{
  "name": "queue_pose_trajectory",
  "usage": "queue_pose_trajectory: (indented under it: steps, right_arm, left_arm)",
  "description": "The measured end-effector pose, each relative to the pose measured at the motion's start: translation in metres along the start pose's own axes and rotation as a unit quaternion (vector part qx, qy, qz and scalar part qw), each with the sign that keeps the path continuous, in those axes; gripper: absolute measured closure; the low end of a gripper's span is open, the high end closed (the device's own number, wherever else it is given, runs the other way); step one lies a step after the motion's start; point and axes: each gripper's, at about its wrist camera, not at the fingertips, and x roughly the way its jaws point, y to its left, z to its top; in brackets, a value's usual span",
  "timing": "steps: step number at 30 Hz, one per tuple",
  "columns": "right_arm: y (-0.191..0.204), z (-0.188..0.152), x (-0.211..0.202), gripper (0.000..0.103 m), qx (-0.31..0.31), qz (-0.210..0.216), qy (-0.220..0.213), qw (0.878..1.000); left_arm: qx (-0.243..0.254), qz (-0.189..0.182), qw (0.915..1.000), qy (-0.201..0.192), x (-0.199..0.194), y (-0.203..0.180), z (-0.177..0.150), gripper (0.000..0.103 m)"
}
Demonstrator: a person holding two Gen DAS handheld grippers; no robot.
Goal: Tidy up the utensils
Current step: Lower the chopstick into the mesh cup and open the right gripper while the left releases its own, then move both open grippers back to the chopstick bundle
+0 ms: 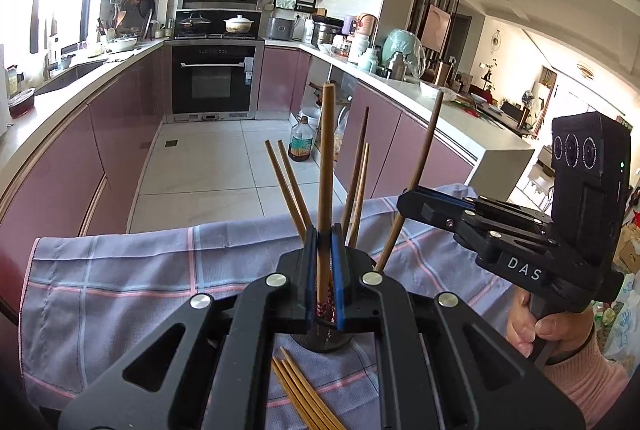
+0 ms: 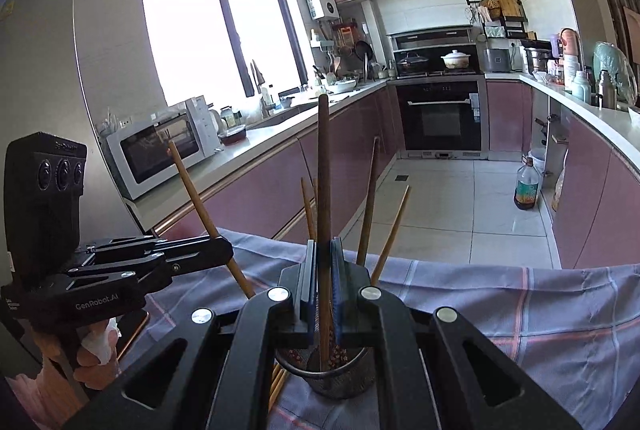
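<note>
**Two chopsticks going into one small holder**

We've got a chopstick (image 1: 326, 166) clamped in the left gripper (image 1: 325, 270) and another chopstick (image 2: 323, 190) in the right gripper (image 2: 323, 282), tips inside the mesh holder (image 2: 340, 378) below. Both crowd the same opening, so they could jam or tip it onto the checked cloth (image 1: 120, 270).

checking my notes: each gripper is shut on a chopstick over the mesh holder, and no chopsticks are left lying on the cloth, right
Not quite. Some chopsticks lie loose on the checked cloth, as the left wrist view shows. The rest holds: left gripper and right gripper each clamp one over the mesh holder.
</note>
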Motion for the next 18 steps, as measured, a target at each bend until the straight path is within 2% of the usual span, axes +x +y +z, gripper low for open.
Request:
queue_pose_trajectory:
  steps: [5,11,18]
  right_arm:
    - [-0.002,-0.004,0.014,0.098,0.007,-0.005,0.031,0.999]
    - [-0.009,-0.004,0.024,0.095,0.021,-0.013,0.042,0.999]
    - [-0.011,-0.008,0.025,0.086,0.029,-0.017,0.039,0.999]
  left_arm:
    - [0.003,-0.002,0.9995,0.030,0.019,0.003,-0.006,0.095]
    - [-0.010,0.002,0.9991,0.041,0.034,0.016,-0.009,0.095]
    - [-0.023,0.005,0.9988,0.042,0.043,0.026,-0.014,0.084]
